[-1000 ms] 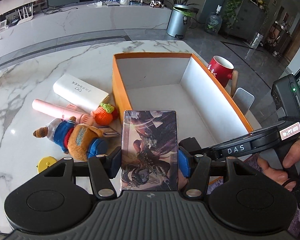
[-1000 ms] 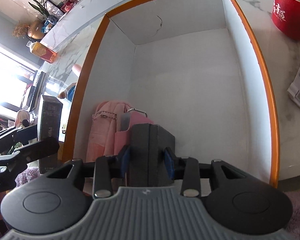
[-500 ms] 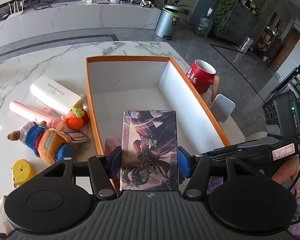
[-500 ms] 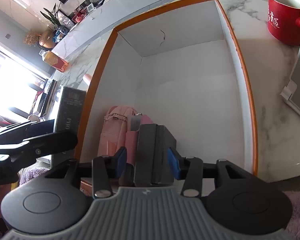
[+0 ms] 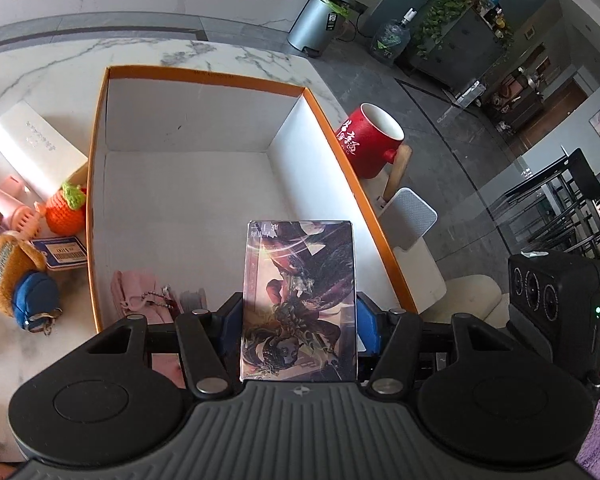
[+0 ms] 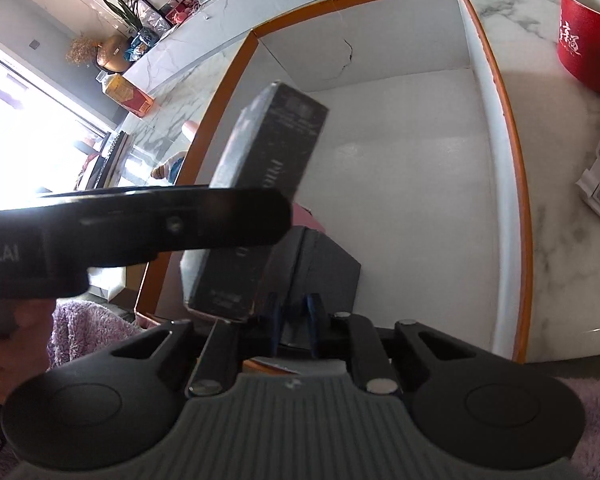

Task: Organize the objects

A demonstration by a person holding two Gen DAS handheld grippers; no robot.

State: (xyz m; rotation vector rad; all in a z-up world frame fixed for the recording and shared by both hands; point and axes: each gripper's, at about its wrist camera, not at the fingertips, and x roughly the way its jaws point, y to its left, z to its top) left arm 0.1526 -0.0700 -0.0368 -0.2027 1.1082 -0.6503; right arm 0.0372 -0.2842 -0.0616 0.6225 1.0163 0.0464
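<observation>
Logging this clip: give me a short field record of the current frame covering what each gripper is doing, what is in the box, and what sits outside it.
left gripper: shut on illustrated card box, held over the orange-rimmed box
right gripper: jaws closing, nothing seen between them; grey case just ahead
in box: pink pouch, grey case
outside, left of box: white box, knitted carrot, plush bear
outside, right of box: red mug, white stand
</observation>
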